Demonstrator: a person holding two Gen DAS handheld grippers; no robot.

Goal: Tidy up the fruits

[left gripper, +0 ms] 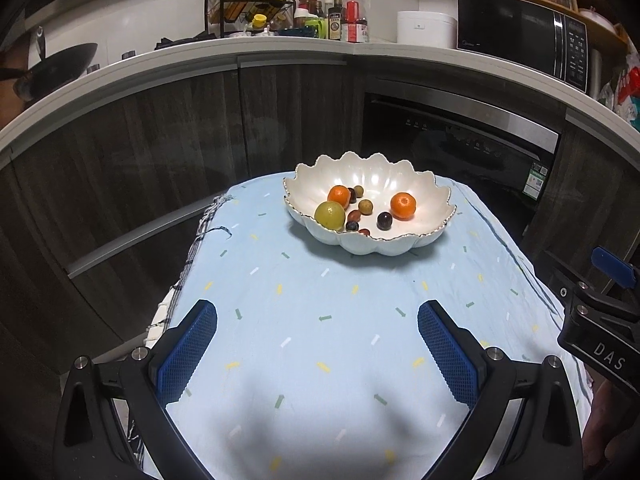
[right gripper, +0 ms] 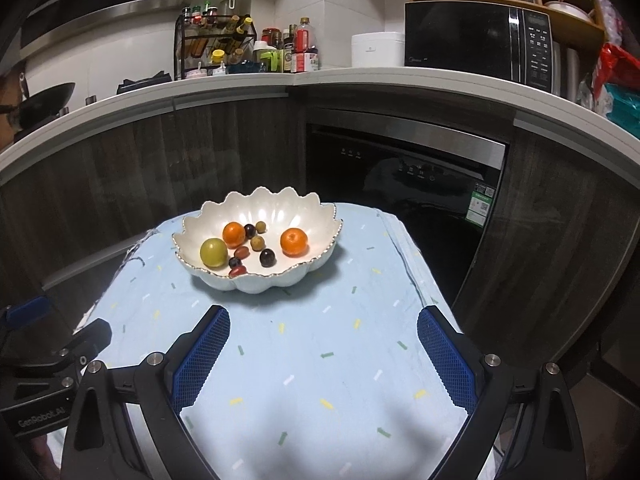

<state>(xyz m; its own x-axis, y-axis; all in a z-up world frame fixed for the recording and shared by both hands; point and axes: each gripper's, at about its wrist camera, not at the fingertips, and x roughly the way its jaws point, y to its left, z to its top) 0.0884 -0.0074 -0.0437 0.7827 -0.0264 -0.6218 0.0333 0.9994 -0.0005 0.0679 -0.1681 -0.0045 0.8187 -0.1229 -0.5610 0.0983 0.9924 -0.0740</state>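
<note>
While both my grippers hang spread and empty over the pale blue patterned tablecloth [left gripper: 320, 320], the fruit sits in the white scalloped ceramic bowl [right gripper: 256, 284] ahead. My left gripper [left gripper: 318, 354] and right gripper [right gripper: 324, 360] are well short of it — I judge reaching in over the low near rim best, taking 1 round orange mandarin [right gripper: 294, 242] squarely across its middle.

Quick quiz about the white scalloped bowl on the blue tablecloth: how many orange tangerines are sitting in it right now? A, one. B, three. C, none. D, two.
D: two orange tangerines lie inside the white scalloped bowl, one beside the yellow-green round fruit and one apart on the other side, with small dark and olive fruits between them.
</note>
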